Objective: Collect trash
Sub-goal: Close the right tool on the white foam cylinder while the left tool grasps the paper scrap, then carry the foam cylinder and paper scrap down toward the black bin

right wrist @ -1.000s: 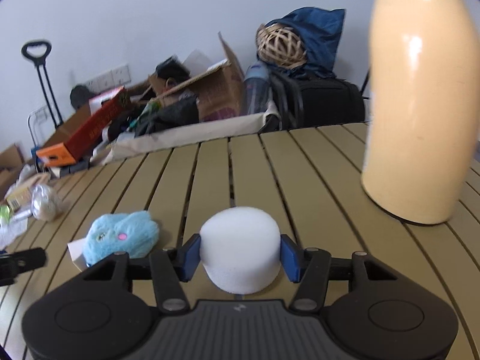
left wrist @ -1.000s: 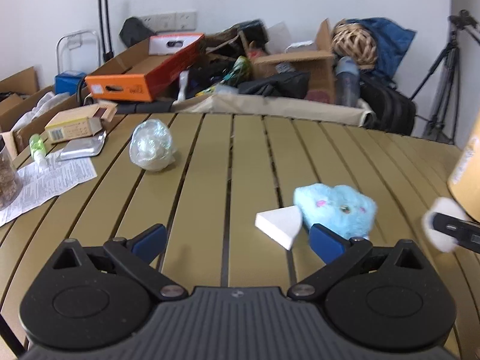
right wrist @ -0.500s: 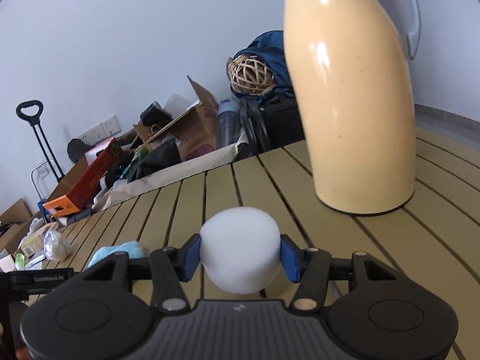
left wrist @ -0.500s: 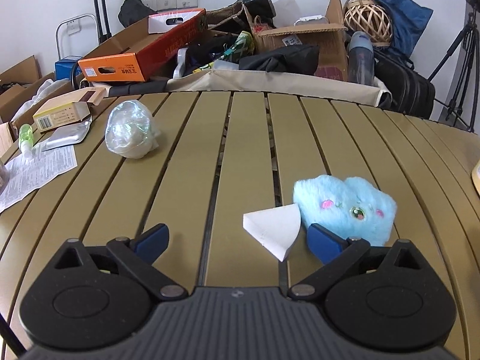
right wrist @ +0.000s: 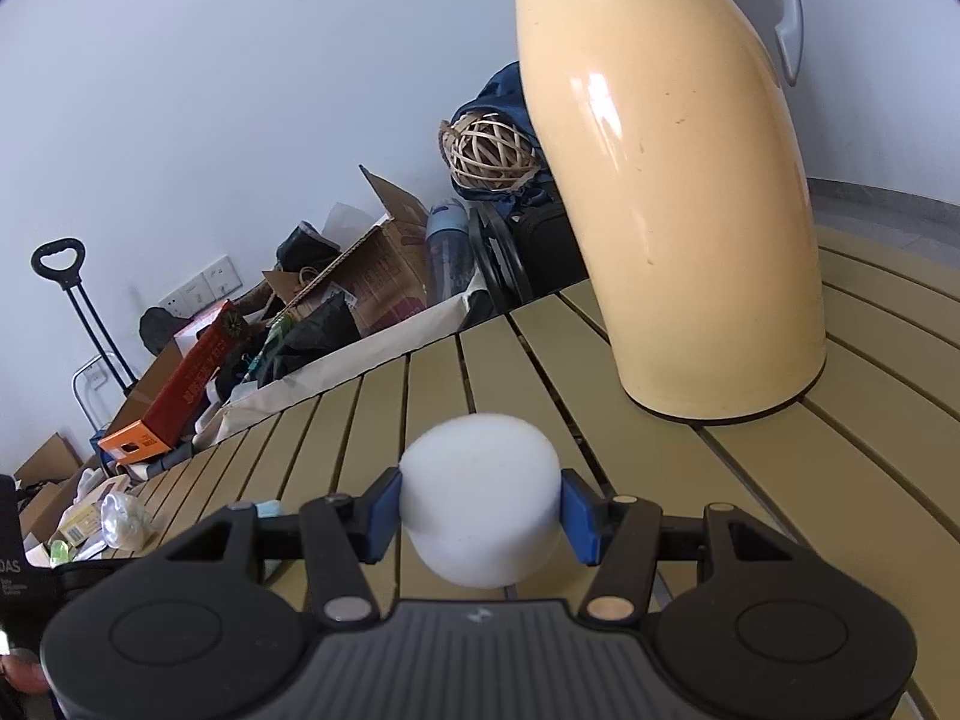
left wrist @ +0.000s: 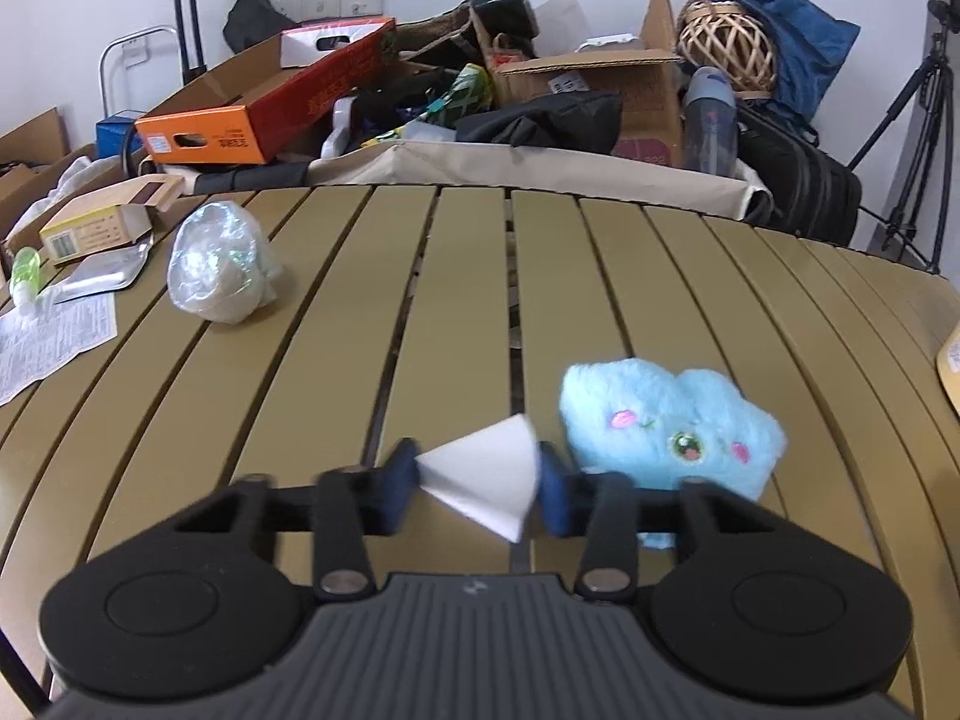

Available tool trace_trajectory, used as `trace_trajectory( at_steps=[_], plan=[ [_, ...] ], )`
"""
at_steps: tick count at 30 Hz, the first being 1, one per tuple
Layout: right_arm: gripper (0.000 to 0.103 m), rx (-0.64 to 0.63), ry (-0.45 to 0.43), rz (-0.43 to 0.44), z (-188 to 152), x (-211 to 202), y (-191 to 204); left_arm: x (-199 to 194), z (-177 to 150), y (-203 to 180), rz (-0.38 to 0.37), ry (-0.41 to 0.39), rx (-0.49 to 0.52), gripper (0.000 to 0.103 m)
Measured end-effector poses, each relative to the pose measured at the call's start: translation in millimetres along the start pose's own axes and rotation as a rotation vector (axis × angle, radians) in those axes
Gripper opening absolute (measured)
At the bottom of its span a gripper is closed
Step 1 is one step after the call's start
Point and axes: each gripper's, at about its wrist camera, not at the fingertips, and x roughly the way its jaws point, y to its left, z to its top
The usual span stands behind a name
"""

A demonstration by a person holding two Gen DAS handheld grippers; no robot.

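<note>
While the left gripper is closing its jaws on the white foam wedge, both blue pads appear to touch the wedge's 2 sides, near the desk's front edge and just beside the blue plush toy. Right gripper pinches the white foam cylinder between both pads, held clear of the desk surface, with the cream thermos jug standing beyond it.

Progress, judged: 2 pieces of trash are in hand or nearly so; neither is deposited. Left on the desk toward its far left corner: a crumpled clear plastic wrap, a foil pouch, a printed leaflet and a small green bottle. No bin is visible in either view.

Containers: a small yellow carton at the far left edge, contents not visible; beyond the desk, an open cardboard box and an orange box, contents not discernible
</note>
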Motion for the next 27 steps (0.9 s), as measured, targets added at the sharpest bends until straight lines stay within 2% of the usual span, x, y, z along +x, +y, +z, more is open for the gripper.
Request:
trace_trajectory(
  at_steps=[3,16,27],
  plan=[
    [0.054,-0.002,0.005,0.005,-1,-1,1,-4,-1,-3,-0.002,-0.020,0.012,0.035],
    [0.054,-0.043,0.022,0.048,-4,-13,23,-40,-6,-3,-0.035,-0.046,0.042,0.035],
    [0.054,-0.095,0.036,0.081,-12,-60,53,-108,-19,5,-0.056,-0.085,0.064,0.035]
  ],
)
